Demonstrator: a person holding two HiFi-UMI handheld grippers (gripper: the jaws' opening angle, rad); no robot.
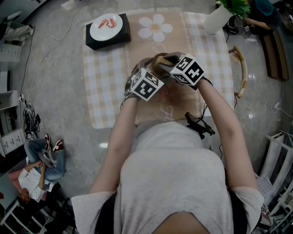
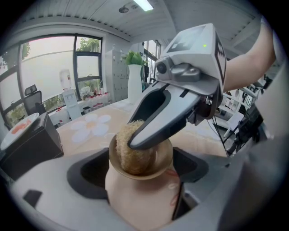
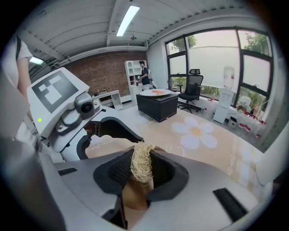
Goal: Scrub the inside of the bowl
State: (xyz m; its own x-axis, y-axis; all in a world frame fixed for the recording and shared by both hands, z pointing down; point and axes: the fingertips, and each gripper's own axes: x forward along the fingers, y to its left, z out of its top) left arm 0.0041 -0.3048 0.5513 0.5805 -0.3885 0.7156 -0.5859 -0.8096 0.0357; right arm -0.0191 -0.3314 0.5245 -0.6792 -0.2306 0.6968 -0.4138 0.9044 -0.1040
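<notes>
Centrally, right gripper jaws pinch a coarse, straw-coloured fibrous scrubber; left gripper jaws clamp the smooth, tan, round bowl by its sides. Only the left gripper view shows the scrubber pressed inside the bowl's rim; only the head view shows both held above the checked table

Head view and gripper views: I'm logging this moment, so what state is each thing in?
Left gripper: shut on bowl.
Right gripper: shut on scrubber.
Bowl: held up, scrubber inside.
Scrubber: pressed into bowl.
Plate: on box, food on it.
Vase: upright, holds plant.
</notes>
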